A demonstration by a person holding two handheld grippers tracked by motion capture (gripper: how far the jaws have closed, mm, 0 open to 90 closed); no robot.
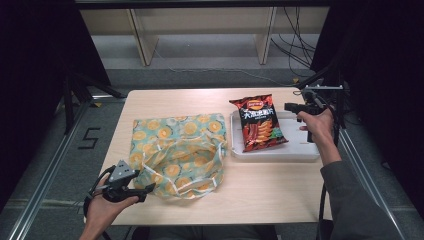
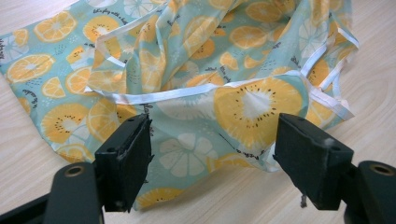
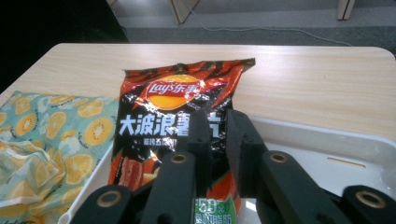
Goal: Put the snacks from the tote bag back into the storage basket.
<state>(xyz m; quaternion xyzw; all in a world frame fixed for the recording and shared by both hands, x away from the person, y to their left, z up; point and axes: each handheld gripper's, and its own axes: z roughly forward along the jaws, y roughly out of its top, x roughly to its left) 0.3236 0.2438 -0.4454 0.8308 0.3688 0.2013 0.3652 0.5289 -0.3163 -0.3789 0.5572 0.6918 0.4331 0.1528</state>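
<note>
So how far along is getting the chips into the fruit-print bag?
Nothing looks packed yet. The chip bag lies on the white tray. The right claw has its jaws nearly together in front of it; whether they pinch it is unclear. The left claw is open at the tote bag. Lifting and bagging remain.

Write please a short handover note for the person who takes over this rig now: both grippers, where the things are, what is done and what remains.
Left gripper: open, jaws either side of the near edge of the fruit-print bag, not pressing it.
Right gripper: jaws nearly shut with a narrow gap, over the chip bag; no grip visible.
Chip bag lies in the white tray, right of the fruit-print bag, which lies crumpled on the table.
Done: nothing packed so far.
Left, probably: grasp the bag's edge, open it, put the chips in.
</note>
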